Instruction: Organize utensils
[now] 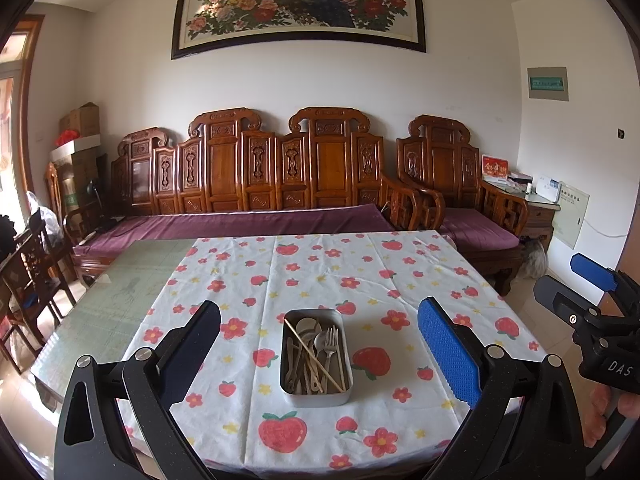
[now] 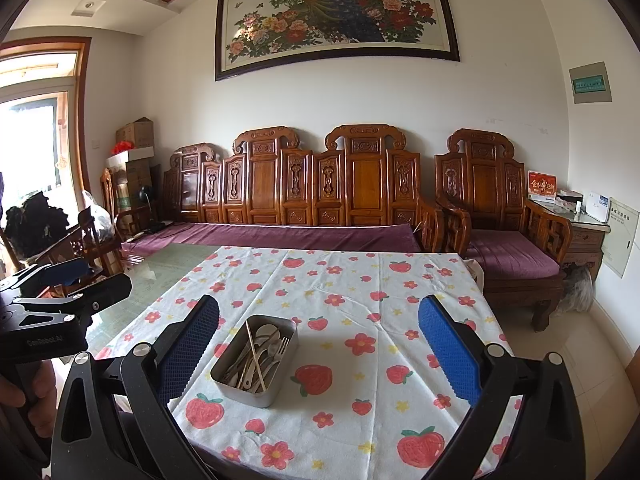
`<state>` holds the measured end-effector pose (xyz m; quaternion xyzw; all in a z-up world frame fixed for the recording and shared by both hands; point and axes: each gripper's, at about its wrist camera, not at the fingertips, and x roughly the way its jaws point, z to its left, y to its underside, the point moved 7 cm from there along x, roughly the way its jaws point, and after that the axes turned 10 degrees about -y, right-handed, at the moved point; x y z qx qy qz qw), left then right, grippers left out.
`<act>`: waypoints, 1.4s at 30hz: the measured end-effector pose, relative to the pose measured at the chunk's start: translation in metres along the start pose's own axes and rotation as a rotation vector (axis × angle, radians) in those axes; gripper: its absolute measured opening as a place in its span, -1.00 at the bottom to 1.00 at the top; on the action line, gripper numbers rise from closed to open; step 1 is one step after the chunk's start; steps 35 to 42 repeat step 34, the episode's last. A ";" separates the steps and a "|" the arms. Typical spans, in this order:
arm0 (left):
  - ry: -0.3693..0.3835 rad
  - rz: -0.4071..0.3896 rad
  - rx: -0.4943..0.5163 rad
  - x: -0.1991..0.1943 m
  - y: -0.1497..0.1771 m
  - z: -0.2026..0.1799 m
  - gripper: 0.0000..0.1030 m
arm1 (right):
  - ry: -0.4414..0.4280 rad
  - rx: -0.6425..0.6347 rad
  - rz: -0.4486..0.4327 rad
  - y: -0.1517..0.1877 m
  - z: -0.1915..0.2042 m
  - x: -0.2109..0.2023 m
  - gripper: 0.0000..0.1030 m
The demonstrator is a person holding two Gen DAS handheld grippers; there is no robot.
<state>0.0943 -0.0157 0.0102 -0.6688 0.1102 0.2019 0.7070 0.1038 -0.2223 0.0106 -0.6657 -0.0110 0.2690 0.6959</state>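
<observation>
A metal tin [image 1: 316,356] holding a jumble of utensils [image 1: 314,354], among them a fork [image 1: 329,344], spoons and thin sticks, sits on the near middle of the table [image 1: 320,280], on a white cloth printed with strawberries and flowers. The left tongs [image 1: 319,354] hang wide apart above the near edge, empty, with the tin seen between their fingers. The right tongs [image 2: 319,354] are likewise spread wide and empty, just right of the tin [image 2: 256,360], with a carved wooden sofa [image 1: 256,176] beyond the far side of the table.
</observation>
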 end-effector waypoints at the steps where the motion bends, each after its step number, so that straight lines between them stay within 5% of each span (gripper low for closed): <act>1: 0.000 0.000 0.000 -0.001 0.000 0.000 0.85 | 0.000 -0.001 0.000 0.000 0.000 0.000 0.95; 42: 0.007 0.004 -0.007 -0.003 -0.004 -0.007 0.85 | 0.004 0.000 0.000 0.002 0.004 0.000 0.95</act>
